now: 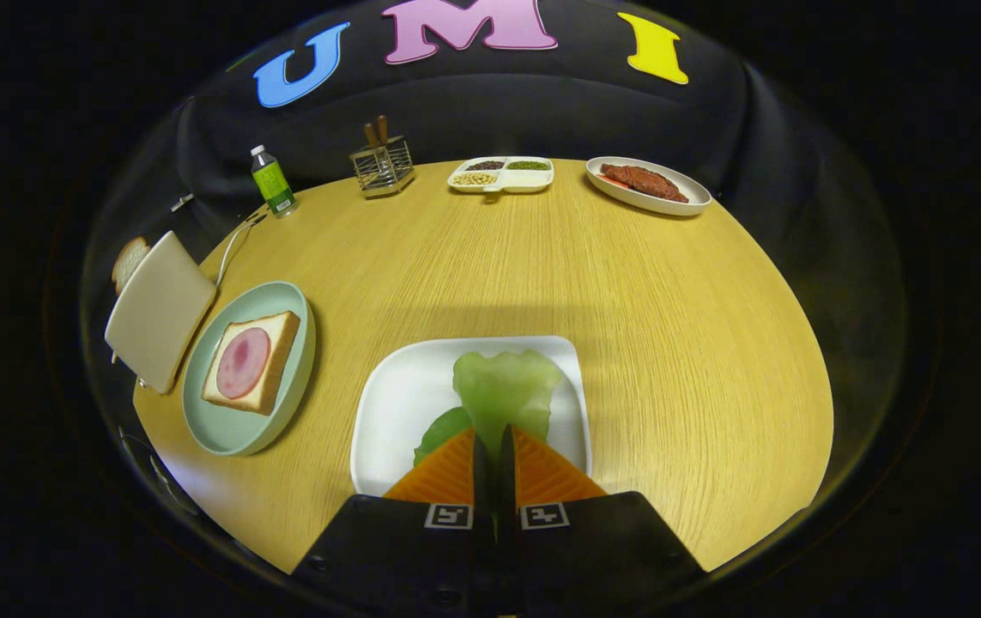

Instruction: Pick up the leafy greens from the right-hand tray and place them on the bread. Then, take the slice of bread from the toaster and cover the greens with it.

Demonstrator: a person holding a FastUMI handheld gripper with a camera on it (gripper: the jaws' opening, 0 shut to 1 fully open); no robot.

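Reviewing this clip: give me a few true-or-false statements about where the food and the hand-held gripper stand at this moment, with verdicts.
1. The hand-held gripper is closed on the leafy greens. True.
2. The greens already lie on the bread. False: they are over the white tray.
3. The bread on the green plate carries a slice of ham. True.
4. The toaster is empty. False: a bread slice sticks out of it.
5. The green bottle lies on its side. False: it stands upright.
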